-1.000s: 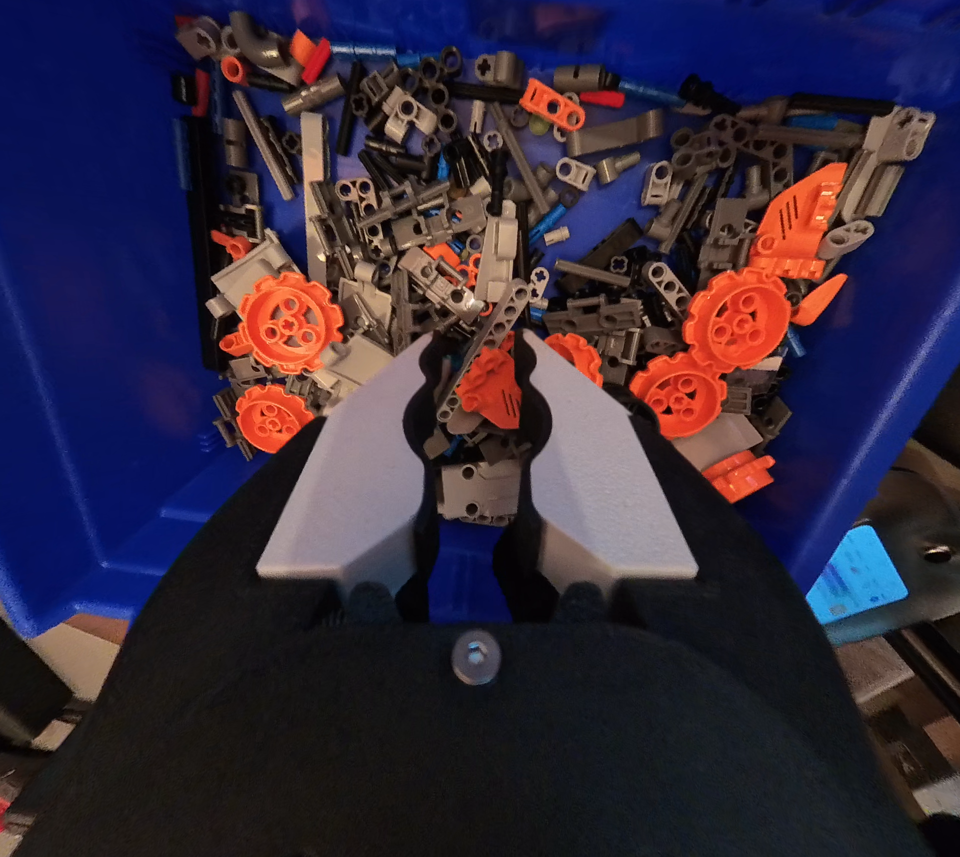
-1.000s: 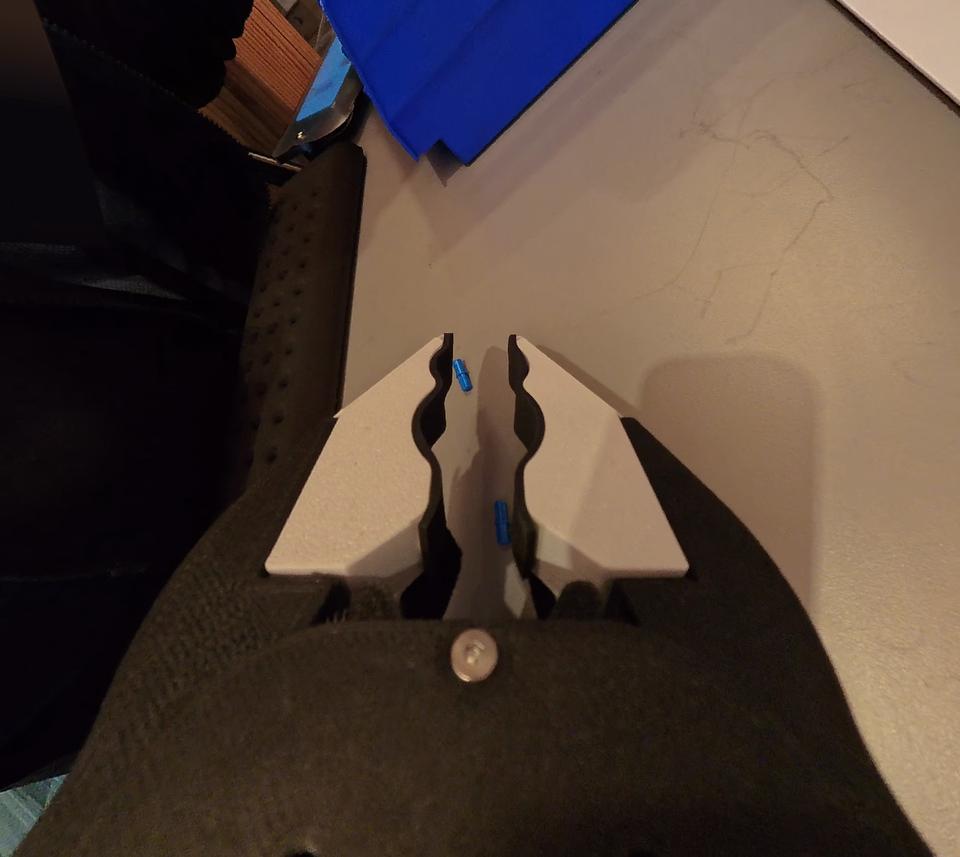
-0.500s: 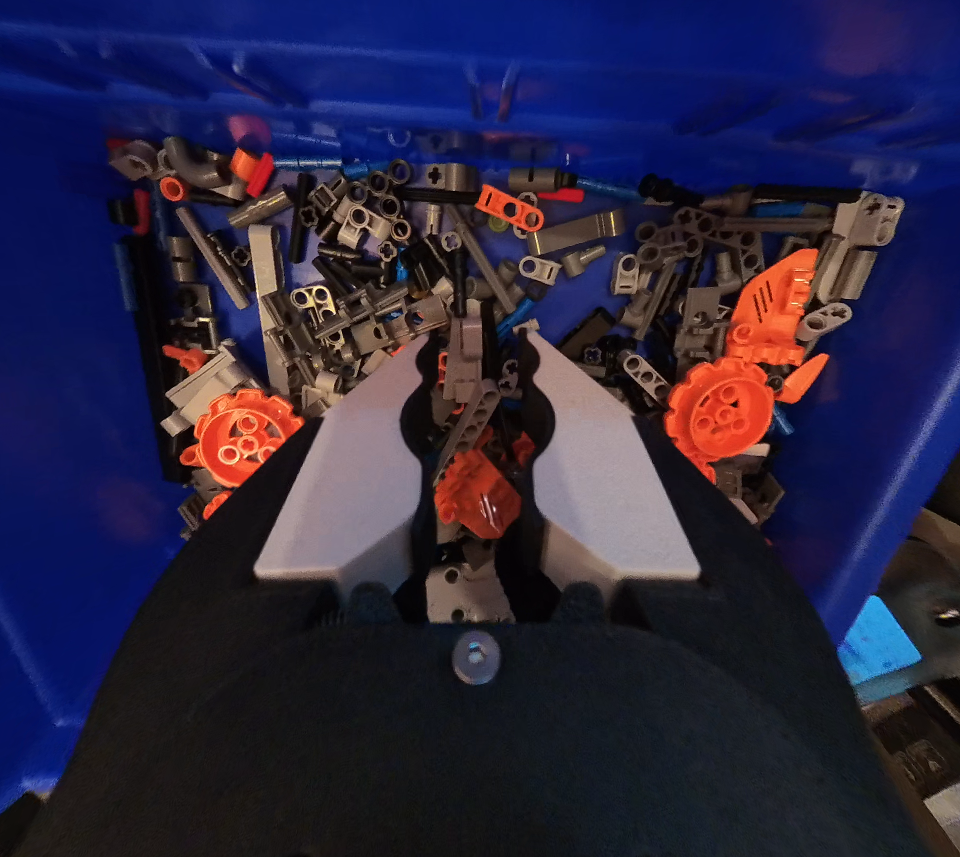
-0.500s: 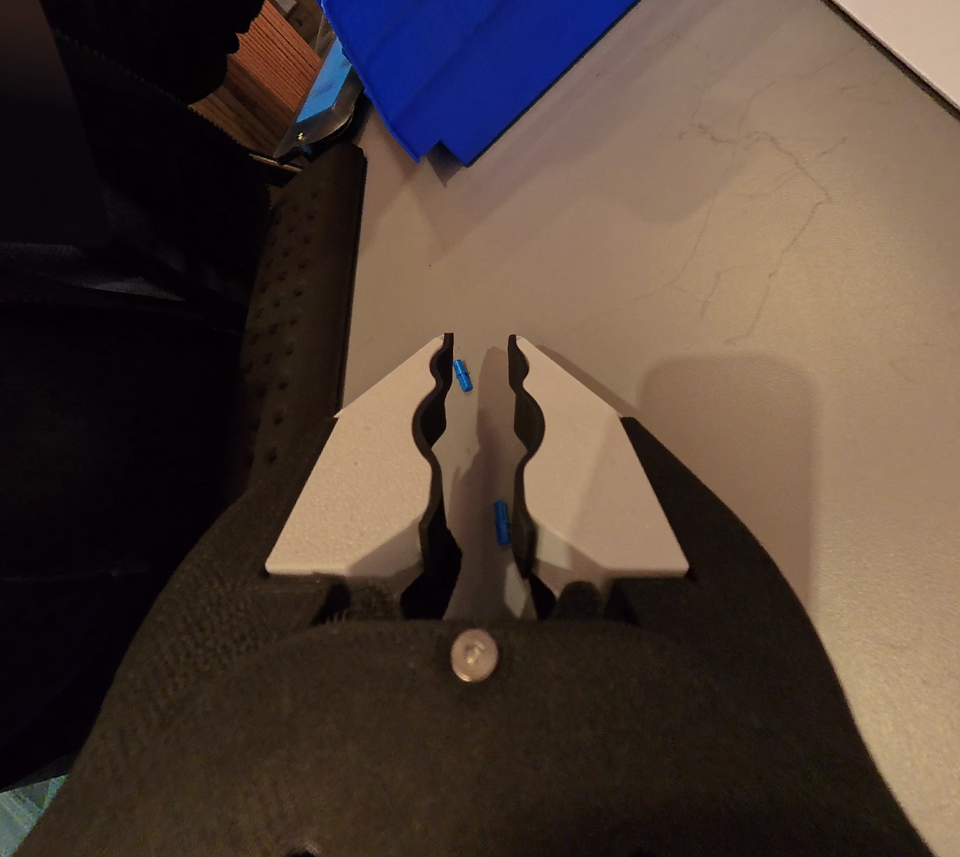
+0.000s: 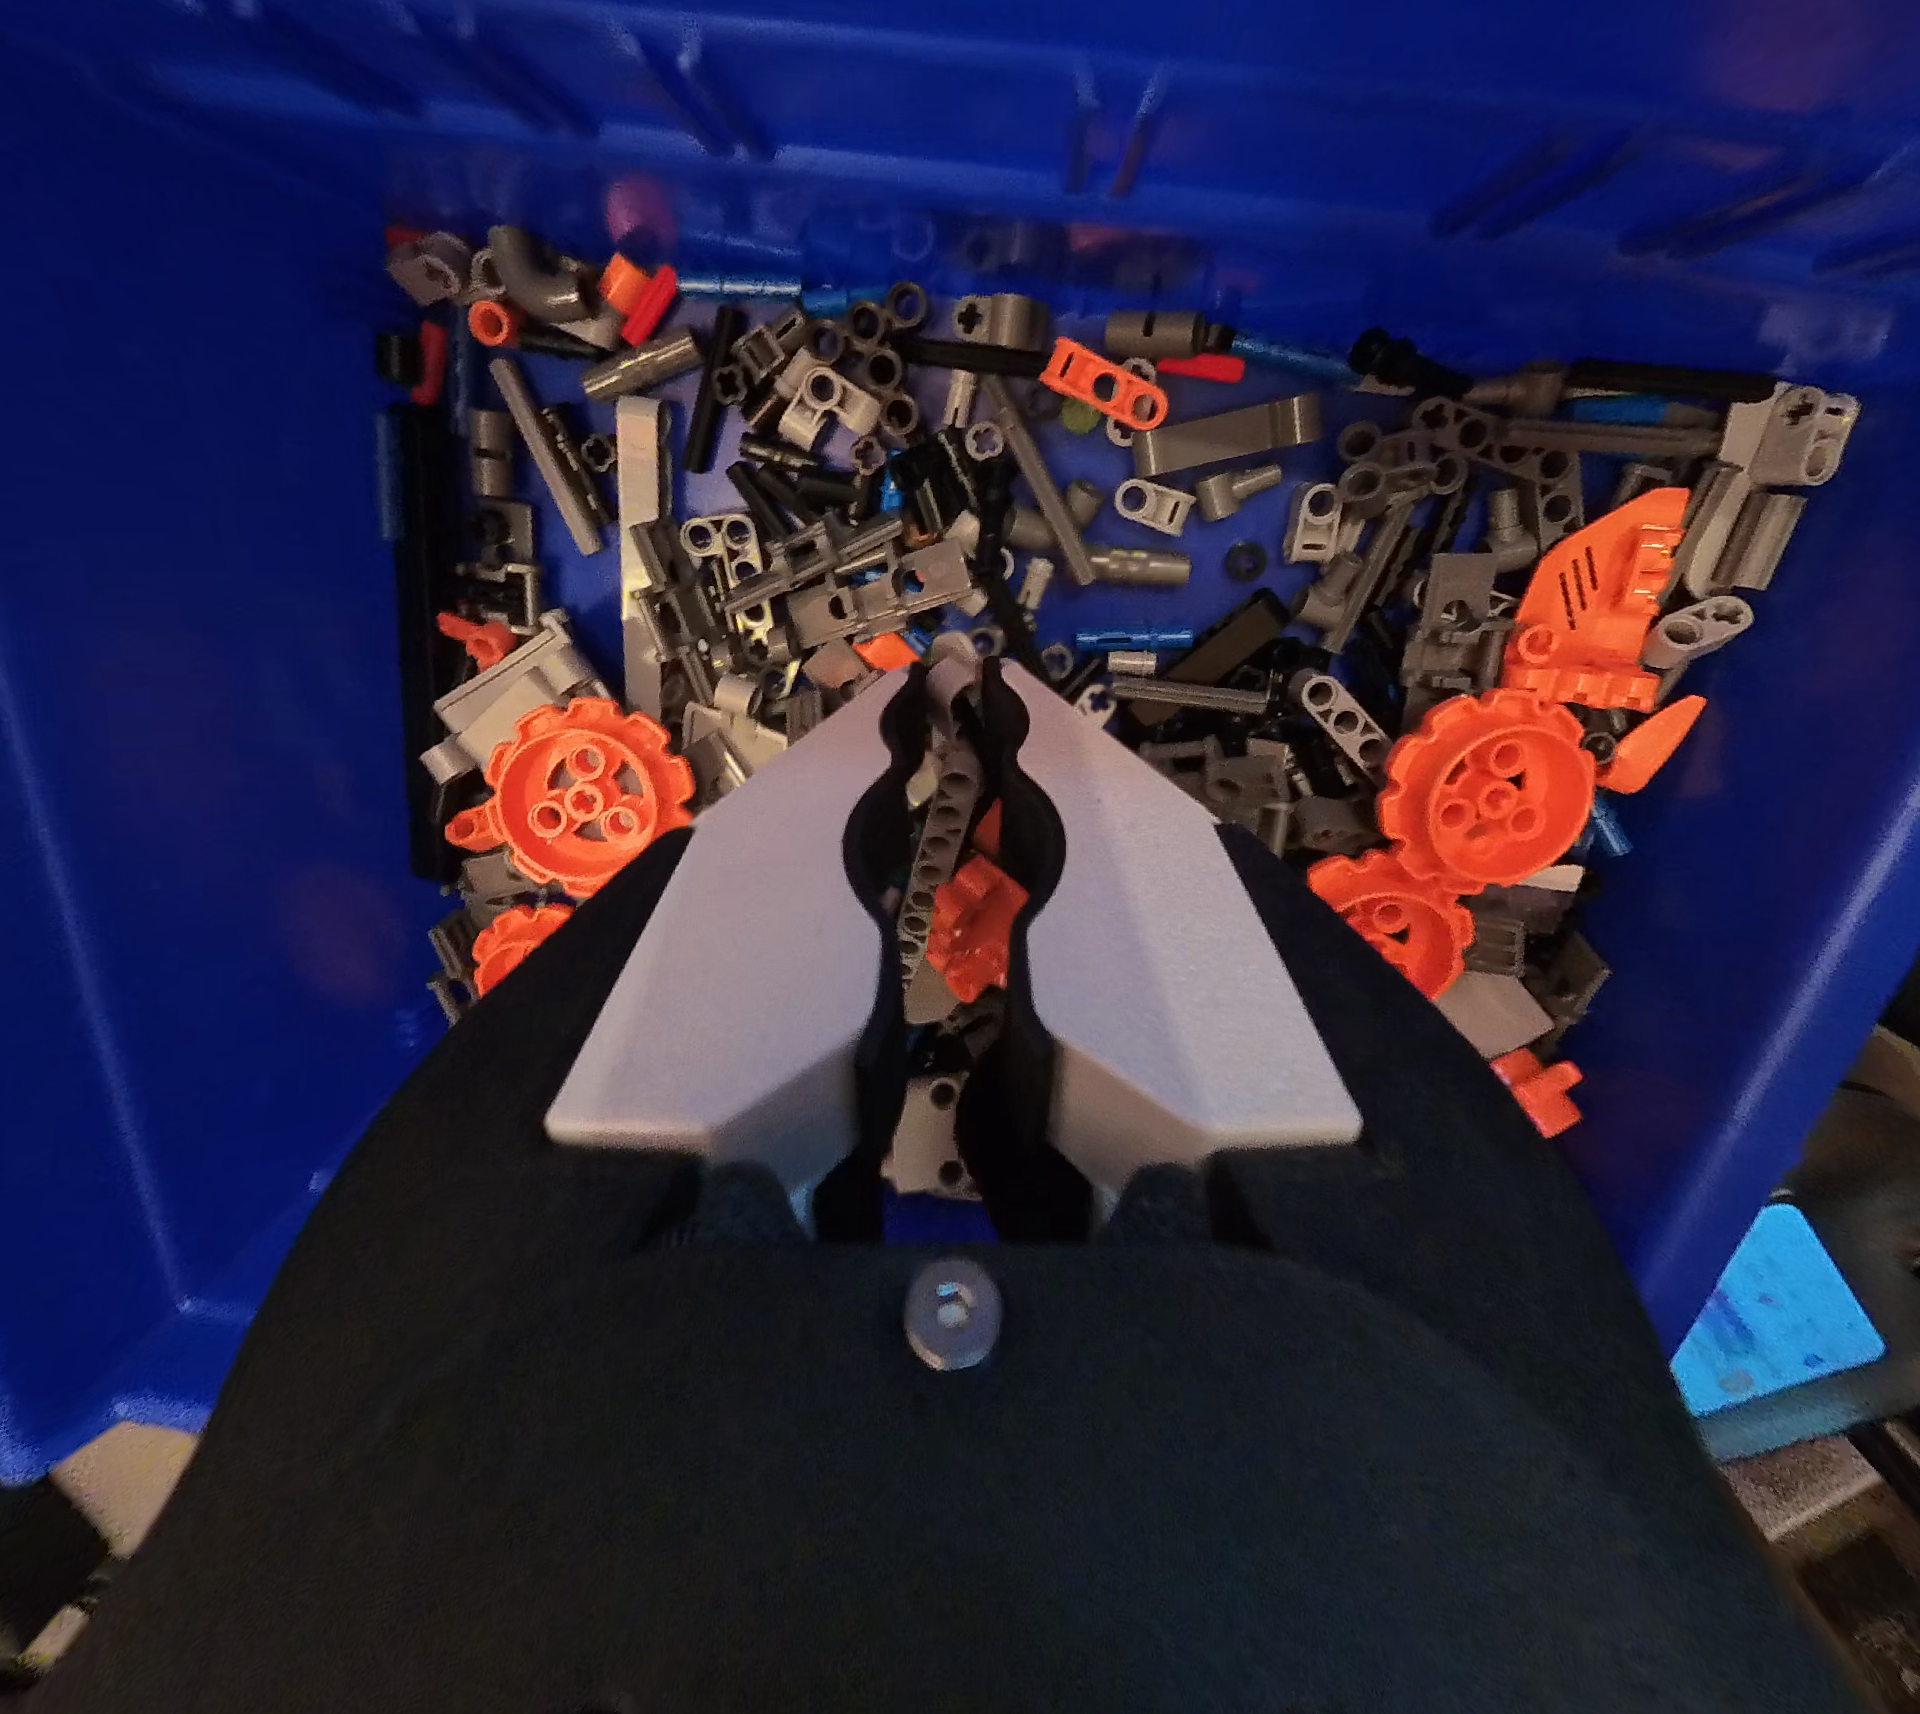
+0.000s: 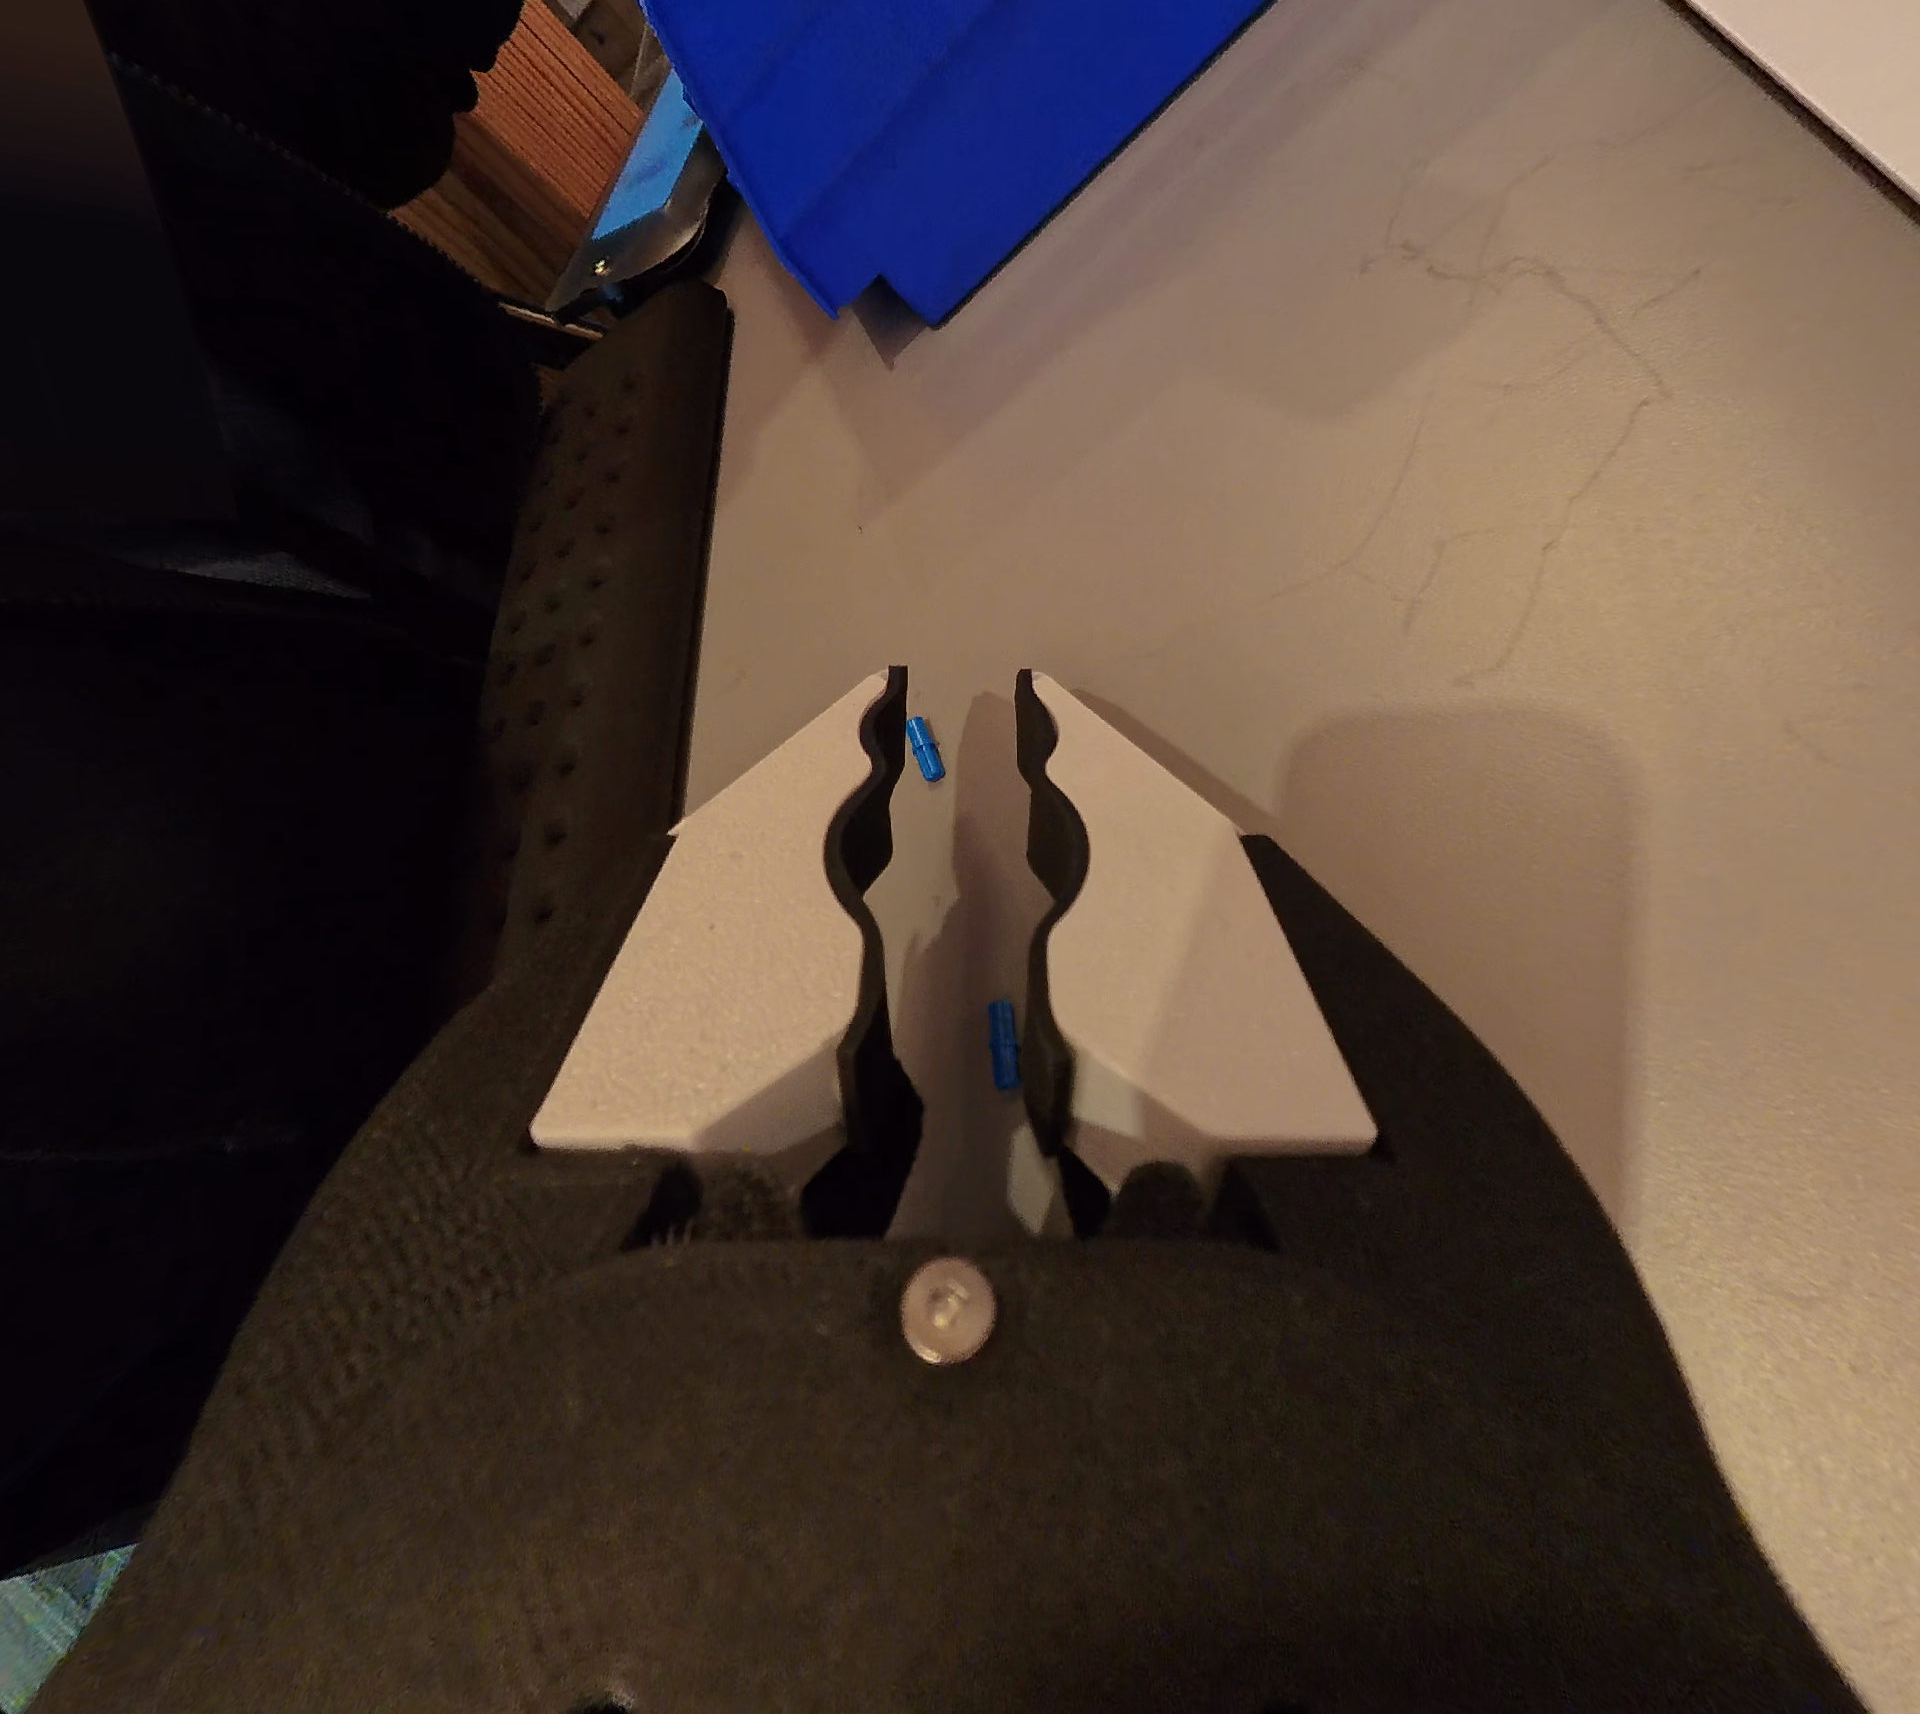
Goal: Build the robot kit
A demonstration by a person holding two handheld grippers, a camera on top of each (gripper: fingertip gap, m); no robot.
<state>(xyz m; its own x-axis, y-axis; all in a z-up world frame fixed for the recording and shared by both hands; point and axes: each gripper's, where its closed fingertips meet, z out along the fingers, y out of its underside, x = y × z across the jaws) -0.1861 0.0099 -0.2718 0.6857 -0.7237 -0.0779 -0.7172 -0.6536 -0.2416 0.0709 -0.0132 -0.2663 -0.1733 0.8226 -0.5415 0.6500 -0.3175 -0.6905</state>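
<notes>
Left wrist view: your left gripper (image 5: 954,685) has nearly closed on a grey holed beam (image 5: 932,843) inside the blue bin (image 5: 208,625), with an orange wheel (image 5: 1488,794) at three o'clock. Your right gripper (image 6: 961,677) rests slightly parted and empty above two blue pins (image 6: 925,748) on the table (image 6: 1351,521), the bin at twelve o'clock.

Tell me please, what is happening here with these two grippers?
A person holds one gripper in each hand. The left gripper is down in a blue bin of small plastic building parts, jaws nearly shut around a grey beam with holes. The right gripper hangs open over a pale table, holding nothing; two small blue pins lie on the table between its jaws.
</notes>
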